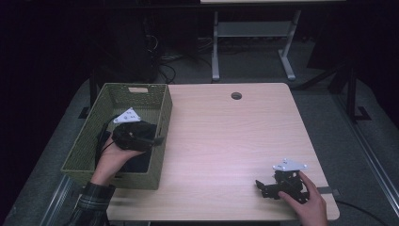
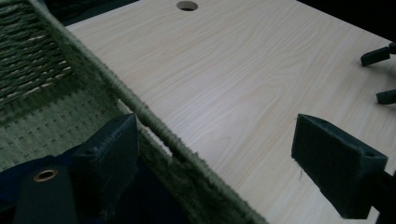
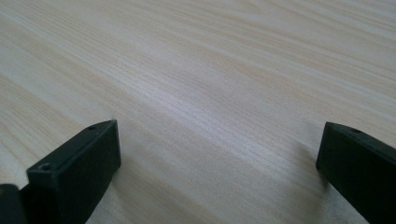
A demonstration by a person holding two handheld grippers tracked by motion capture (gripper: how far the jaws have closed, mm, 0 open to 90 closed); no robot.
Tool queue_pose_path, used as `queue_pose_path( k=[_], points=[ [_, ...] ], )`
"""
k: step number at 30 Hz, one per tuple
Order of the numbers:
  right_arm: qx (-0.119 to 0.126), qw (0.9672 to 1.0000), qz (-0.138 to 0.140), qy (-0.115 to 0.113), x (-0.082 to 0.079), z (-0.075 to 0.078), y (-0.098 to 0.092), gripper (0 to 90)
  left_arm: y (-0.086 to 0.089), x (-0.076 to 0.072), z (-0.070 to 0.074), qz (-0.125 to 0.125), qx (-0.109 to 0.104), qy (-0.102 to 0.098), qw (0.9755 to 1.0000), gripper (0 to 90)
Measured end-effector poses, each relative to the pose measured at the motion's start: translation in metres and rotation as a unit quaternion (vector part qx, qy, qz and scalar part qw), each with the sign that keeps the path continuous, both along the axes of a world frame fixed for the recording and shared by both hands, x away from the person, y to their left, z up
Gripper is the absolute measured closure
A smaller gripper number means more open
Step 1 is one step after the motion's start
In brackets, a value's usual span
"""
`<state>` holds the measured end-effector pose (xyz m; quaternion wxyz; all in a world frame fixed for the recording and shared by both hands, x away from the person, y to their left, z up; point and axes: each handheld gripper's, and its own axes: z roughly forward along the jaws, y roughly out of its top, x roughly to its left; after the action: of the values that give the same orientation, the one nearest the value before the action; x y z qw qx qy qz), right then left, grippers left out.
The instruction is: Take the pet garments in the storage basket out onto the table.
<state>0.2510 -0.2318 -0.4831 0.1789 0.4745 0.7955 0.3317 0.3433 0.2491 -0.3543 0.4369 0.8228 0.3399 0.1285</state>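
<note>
**Ana:** Where are you right now?

**Me:** My left gripper (image 1: pixel 157 140) is up over the green woven basket (image 1: pixel 162 123), jaws spread wide, straddling its right-hand wall. In the left gripper view one jaw sits inside the basket (image 2: pixel 84 79) and the other hangs out over the table (image 2: pixel 233 93). Nothing between them.

**Ana:** And what's in the basket?

**Me:** A dark, navy-looking item (image 2: pixel 14 175) low in the bottom, just under the inside jaw. I can't tell what it is; it's mostly in shadow.

**Ana:** The other hand?

**Me:** My right gripper (image 1: pixel 261 186) rests on the table near the front right corner, well apart from the basket, jaws released and wide, only bare wood grain between them in the right gripper view.

**Ana:** So how far along would you say?

**Me:** The tabletop carries nothing loose, so if this is a putting-away job, I'd judge it close to finished, with the left gripper empty at the basket edge. If the dark item has to come out, that grab is not yet made.
</note>
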Motion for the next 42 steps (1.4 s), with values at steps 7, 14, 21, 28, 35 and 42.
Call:
queue_pose_path(
  k=[7,14,21,28,35,42],
  points=[
    [0.000,1.0000,0.000,0.000,0.000,0.000,0.000,0.0,0.021,0.001,0.001,0.020,0.003,-0.007,0.9998,14.5],
    [0.000,1.0000,0.000,0.000,0.000,0.000,0.000,0.0,0.035,0.002,-0.004,0.035,0.017,-0.003,0.9992,14.4],
    [0.000,1.0000,0.000,0.000,0.000,0.000,0.000,0.0,0.049,0.004,-0.008,0.055,0.018,-0.003,0.9983,14.5],
    [0.000,1.0000,0.000,0.000,0.000,0.000,0.000,0.0,0.063,0.007,-0.012,0.068,0.026,-0.004,0.9974,14.4],
    [0.000,1.0000,0.000,0.000,0.000,0.000,0.000,0.0,0.075,0.011,-0.020,0.079,0.040,0.005,0.9960,14.4],
    [0.000,1.0000,0.000,0.000,0.000,0.000,0.000,0.0,0.074,0.013,-0.028,0.074,0.053,0.027,0.9955,14.4]
  ],
)
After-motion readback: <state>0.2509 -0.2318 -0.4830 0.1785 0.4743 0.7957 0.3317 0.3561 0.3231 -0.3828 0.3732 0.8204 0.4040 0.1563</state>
